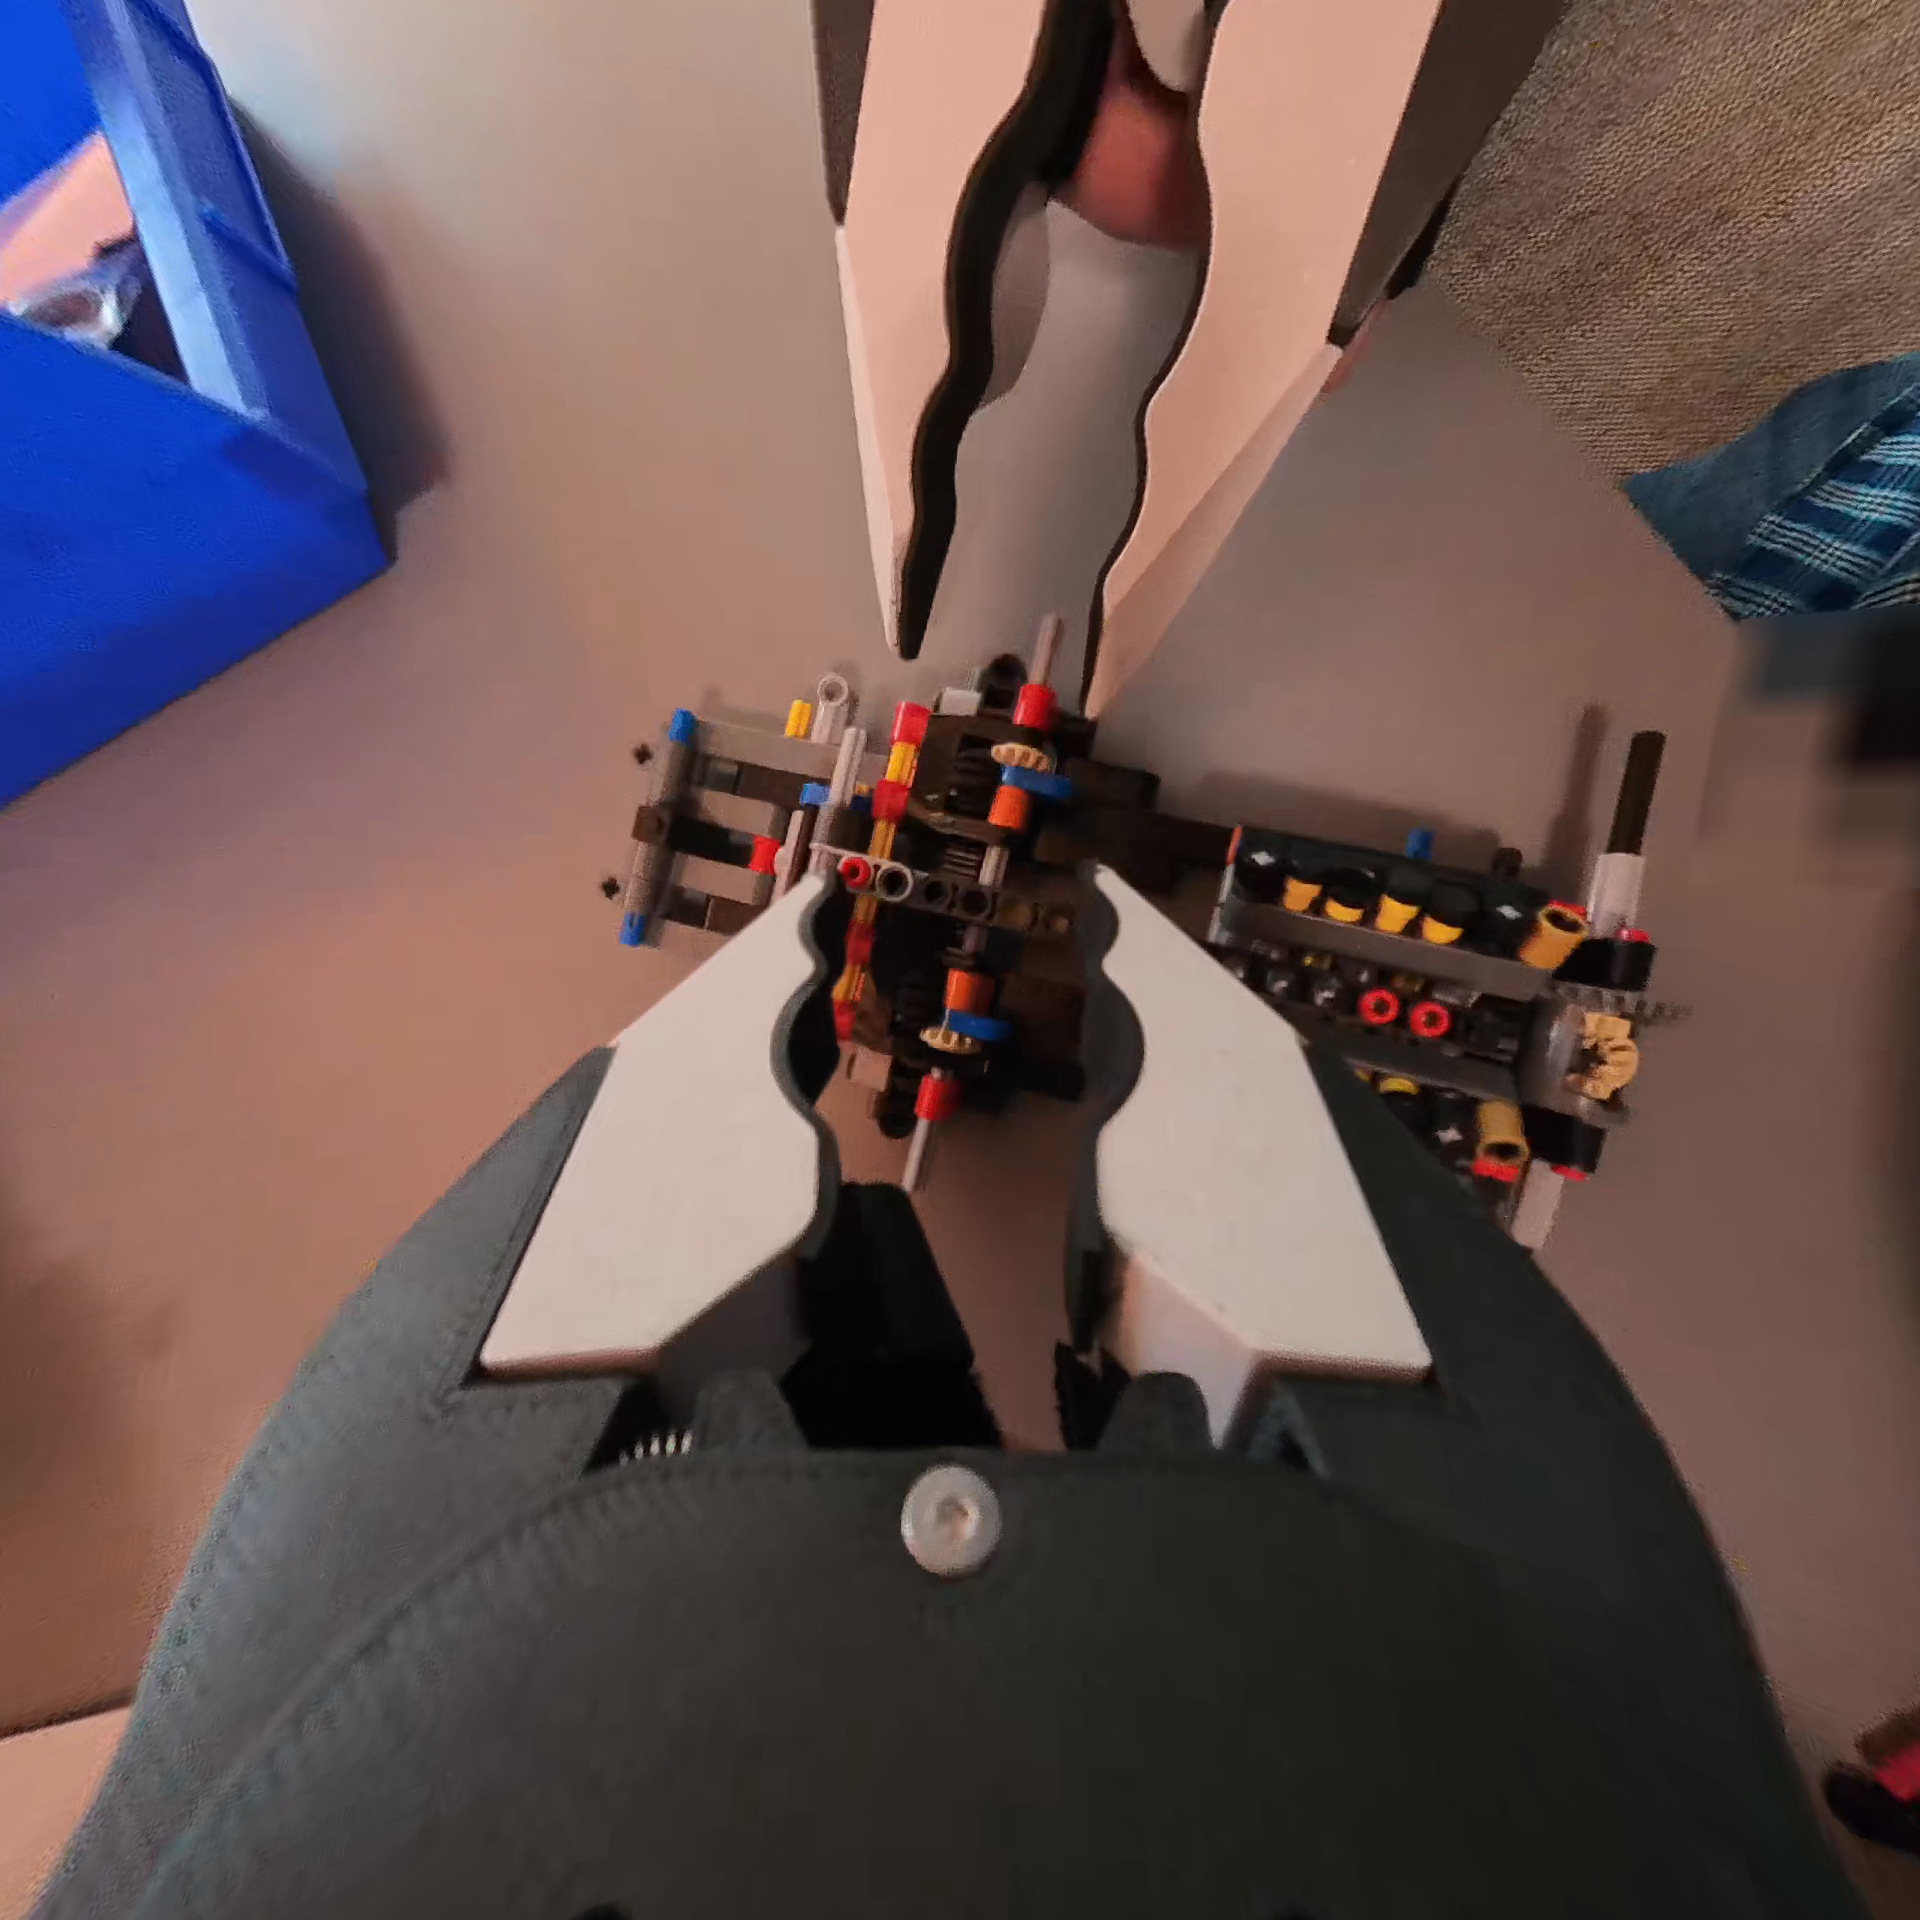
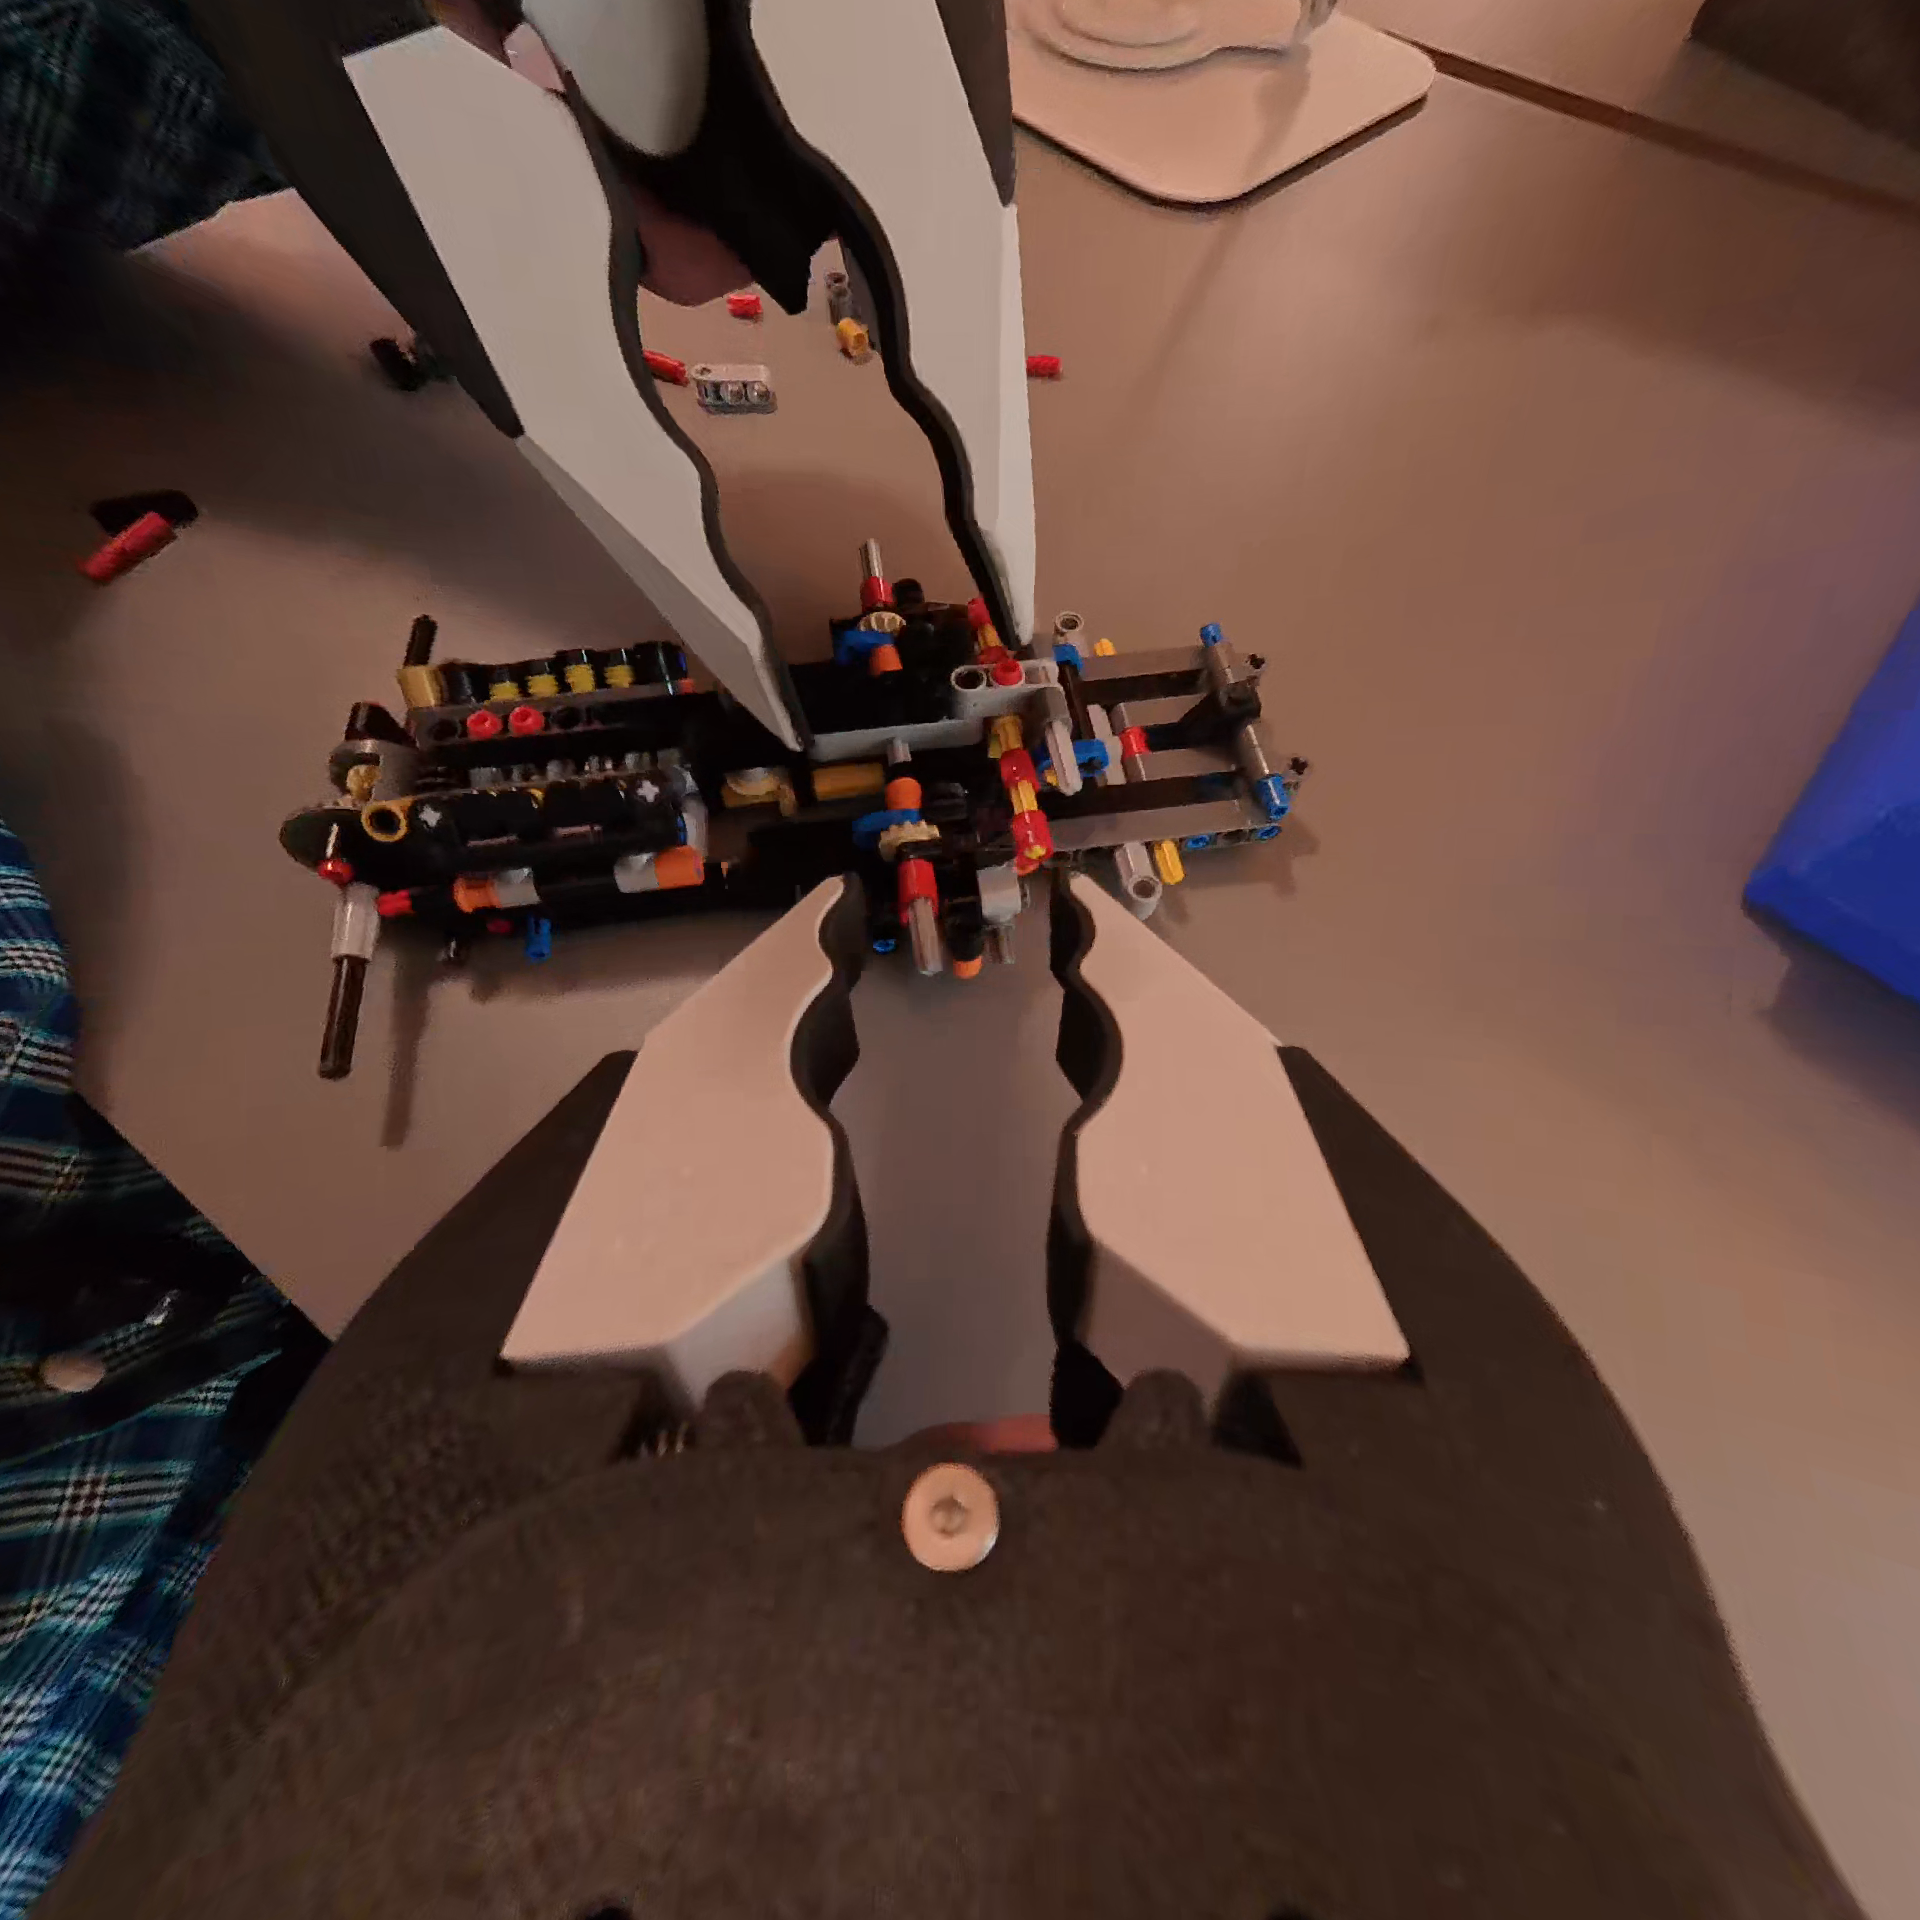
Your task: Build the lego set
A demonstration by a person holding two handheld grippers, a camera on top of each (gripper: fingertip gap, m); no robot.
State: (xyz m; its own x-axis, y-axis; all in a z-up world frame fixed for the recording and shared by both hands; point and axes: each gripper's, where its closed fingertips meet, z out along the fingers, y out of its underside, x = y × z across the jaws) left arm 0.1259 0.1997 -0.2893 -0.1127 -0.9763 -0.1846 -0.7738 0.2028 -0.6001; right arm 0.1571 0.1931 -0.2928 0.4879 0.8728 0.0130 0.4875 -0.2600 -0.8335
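Note:
The long lego model [image 1: 1382, 956] lies flat on the table, dark beams with red, yellow, blue and orange pins; it also shows in the right wrist view [image 2: 540, 790]. My left gripper [image 1: 956, 883] reaches over it, and its fingers press both sides of the model's middle gear section. It shows from above in the right wrist view [image 2: 904, 686]. My right gripper [image 2: 951, 888] is open and empty, its tips just at the model's edge on either side of a red-capped grey axle [image 2: 920, 894]. It faces the left gripper from the far side [image 1: 997, 675].
A blue bin [image 1: 156, 520] stands beside the model's frame end [image 2: 1849, 831]. Loose red pins [image 2: 125, 545], a short grey beam [image 2: 732, 393] and other small pieces lie beyond the model. A light mat [image 2: 1226, 135] is at the back. A plaid sleeve [image 2: 62, 1039] is near the model's other end. The grippers' ends are close to 4 cm from one another.

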